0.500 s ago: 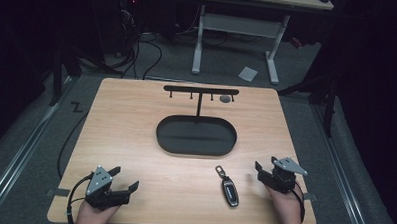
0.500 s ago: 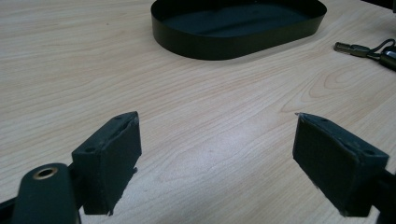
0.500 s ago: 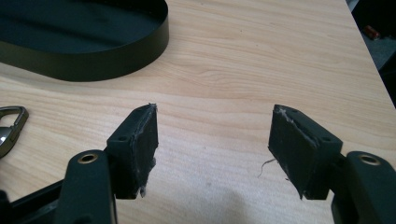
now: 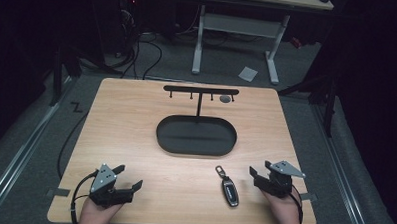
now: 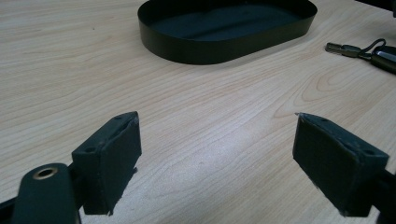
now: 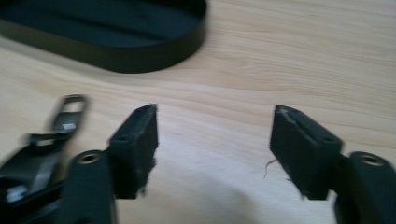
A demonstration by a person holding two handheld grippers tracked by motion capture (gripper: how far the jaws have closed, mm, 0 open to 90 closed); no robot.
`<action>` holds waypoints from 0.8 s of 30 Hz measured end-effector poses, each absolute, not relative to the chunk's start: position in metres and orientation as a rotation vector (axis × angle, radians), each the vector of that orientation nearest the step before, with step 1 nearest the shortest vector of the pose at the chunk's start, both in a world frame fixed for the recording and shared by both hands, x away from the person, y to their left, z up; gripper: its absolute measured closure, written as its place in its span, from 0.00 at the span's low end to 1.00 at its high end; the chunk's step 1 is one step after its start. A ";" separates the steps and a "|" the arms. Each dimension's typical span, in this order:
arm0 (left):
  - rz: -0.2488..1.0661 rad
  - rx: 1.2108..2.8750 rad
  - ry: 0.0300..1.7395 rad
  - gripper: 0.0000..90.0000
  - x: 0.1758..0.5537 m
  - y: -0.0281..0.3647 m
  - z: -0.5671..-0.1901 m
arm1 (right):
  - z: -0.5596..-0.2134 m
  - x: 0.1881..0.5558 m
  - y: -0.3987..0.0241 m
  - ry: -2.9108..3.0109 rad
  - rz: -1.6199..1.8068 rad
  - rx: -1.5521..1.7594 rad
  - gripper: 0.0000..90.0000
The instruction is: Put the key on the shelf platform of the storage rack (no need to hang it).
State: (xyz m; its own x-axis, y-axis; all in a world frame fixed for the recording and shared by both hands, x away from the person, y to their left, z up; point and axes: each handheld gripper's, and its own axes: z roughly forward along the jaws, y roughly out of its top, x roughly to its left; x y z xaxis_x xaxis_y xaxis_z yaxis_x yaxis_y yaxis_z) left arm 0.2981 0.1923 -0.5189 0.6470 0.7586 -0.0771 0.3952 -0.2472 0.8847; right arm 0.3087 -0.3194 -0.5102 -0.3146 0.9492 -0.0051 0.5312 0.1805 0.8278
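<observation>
No readable writing; one car key [image 4: 228, 187] at 6 o'clock from one black tray [image 4: 196, 135], between left tool [image 4: 125, 181] and right tool [image 4: 257, 175], both wide open, empty.

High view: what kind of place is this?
Likely a lab or workshop data-collection bay: a wooden table staged with just a key fob and black tray, cables on the floor, and an adjustable desk frame behind.

Light: my table [image 4: 135, 135] is lit evenly from above, the room around it is almost black.
Shadows: soft and short under my tools.
Glare: a pale sheen on the wood.
Blur: my right gripper view is smeared, the left gripper view is sharp.
</observation>
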 end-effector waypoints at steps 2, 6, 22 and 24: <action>0.456 1.873 0.911 0.18 0.299 0.191 -0.519 | -0.504 0.303 -0.313 1.976 1.099 1.369 0.46; 0.457 1.878 0.908 0.18 0.300 0.190 -0.519 | -0.496 0.289 -0.296 2.044 1.224 1.310 0.69; 0.453 1.882 0.899 0.18 0.301 0.189 -0.519 | -0.521 0.257 -0.227 2.506 1.075 0.948 1.00; 0.452 1.881 0.899 0.18 0.301 0.189 -0.519 | -0.523 0.260 -0.231 2.503 1.039 0.985 1.00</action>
